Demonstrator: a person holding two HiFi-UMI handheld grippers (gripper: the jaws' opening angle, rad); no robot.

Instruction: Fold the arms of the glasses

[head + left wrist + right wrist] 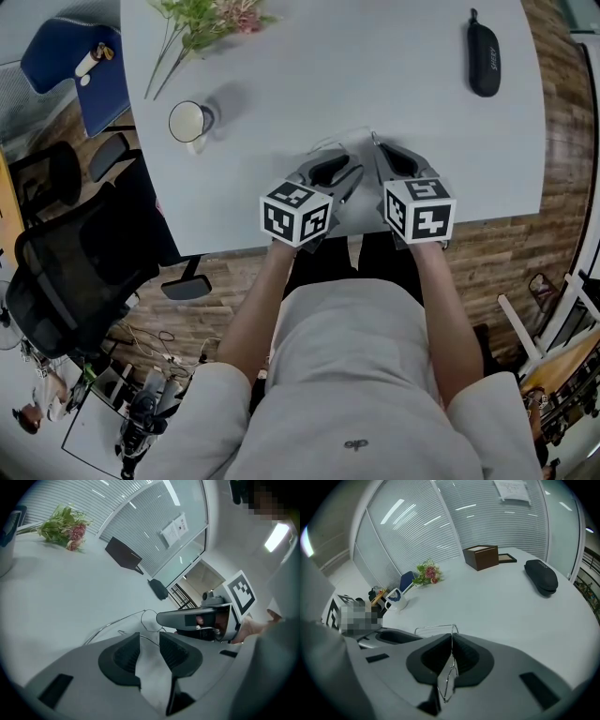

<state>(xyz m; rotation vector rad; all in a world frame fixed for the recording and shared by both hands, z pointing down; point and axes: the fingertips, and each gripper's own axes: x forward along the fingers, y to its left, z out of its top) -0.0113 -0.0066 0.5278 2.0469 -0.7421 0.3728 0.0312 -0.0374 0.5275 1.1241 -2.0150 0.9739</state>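
Right gripper (451, 638) has its fingers (471, 657) closed on the wire glasses (434, 626); left gripper (149, 638) stands open at one arm. I judge the frame light, springy and easily bent: grasp near the hinge.

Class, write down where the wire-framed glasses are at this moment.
The glasses are pinched in the right gripper's shut jaws, at the white table's near edge in the head view, with the open left gripper close on their left.

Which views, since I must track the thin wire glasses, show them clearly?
Right gripper view: glasses sharp, pinched by the shut right gripper; left gripper view: faint wire against the pale table, fisheye-bent; head view: nearly lost, pale on pale.
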